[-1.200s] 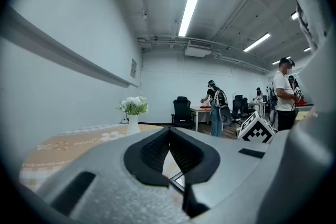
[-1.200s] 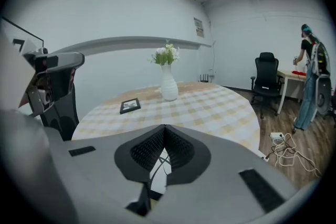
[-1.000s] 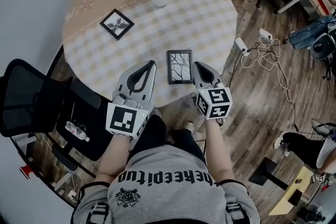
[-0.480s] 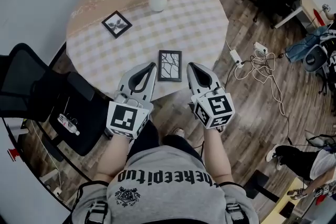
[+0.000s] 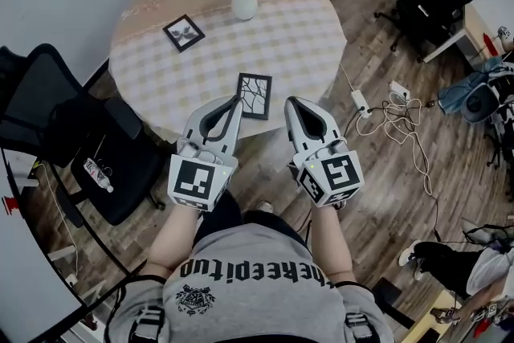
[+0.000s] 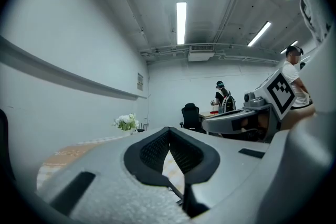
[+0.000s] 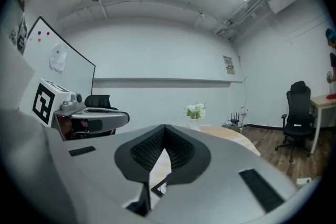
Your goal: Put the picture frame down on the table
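Picture frame (image 5: 254, 95) is lying flat on the table (image 5: 305, 28), job looking done; left gripper (image 5: 234, 101) and right gripper (image 5: 291, 103) are hovering clenched, empty.

Table (image 5: 305, 36) — picture frame (image 5: 254, 95); small frame (image 5: 183, 33); vase (image 5: 244, 0)

The left gripper (image 6: 169, 129) pointed level, its black-padded fingers (image 6: 151, 152) meeting at the tips around an empty loop. Through that loop a strip of the checked surface (image 6: 172, 169) showed. White flowers (image 6: 125, 122) stood far off on the left. The right gripper (image 6: 207, 124) with its marker cube (image 6: 281, 92) lay alongside. Beyond were a black chair (image 6: 190, 116) and a standing person (image 6: 224, 97).
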A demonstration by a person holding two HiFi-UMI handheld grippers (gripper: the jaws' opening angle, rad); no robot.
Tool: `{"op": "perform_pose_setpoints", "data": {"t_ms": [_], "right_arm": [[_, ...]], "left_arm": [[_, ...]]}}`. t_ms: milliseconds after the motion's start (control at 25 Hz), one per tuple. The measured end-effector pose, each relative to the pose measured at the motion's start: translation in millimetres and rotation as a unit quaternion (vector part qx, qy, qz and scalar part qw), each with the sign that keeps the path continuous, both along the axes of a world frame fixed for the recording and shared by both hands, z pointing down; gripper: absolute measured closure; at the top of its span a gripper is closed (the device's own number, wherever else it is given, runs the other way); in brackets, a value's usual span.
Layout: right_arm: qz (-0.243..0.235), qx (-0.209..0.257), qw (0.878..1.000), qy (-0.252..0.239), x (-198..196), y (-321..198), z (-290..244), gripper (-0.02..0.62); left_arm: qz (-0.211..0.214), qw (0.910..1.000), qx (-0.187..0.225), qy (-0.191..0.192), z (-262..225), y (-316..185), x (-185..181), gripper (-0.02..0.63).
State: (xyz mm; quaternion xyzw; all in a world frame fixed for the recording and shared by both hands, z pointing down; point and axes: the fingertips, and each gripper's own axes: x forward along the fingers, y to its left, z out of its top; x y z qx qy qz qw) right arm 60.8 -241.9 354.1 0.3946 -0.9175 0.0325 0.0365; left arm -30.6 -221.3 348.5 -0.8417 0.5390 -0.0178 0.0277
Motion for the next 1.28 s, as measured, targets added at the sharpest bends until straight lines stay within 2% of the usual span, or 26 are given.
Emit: {"op": "perform_pose_setpoints", "data": {"t_ms": [360, 680, 800, 1160, 1280], "right_arm": [[-0.033, 0.035, 0.999, -0.014, 28.0, 37.4, -20.8, 0.591], [-0.058, 0.053, 0.997, -0.026, 40.6, 65.2, -26.0, 0.589], [-0.054, 0.06, 0.996, -0.028, 45.2, 75.9, -30.6, 0.591], [-0.027, 0.074, 0.997, -0.027, 40.5, 113.2, -46.4, 0.589], [-0.015, 0.076, 0.997, -0.029, 33.8, 131.3, -51.9, 0.589]], "left_arm": [[-0.034, 0.999, 0.03, -0.004, -17.6, 41.2, 32.4, 0.589], [-0.056, 0.9976, 0.041, 0.008, -35.4, 72.4, 45.3, 0.59], [-0.059, 0.9971, 0.049, 0.005, -38.0, 81.2, 45.5, 0.589], [-0.034, 0.9967, 0.073, -0.005, -54.0, 114.5, 34.3, 0.591], [-0.035, 0.9978, 0.057, 0.005, -54.8, 136.2, 21.5, 0.589]]}}
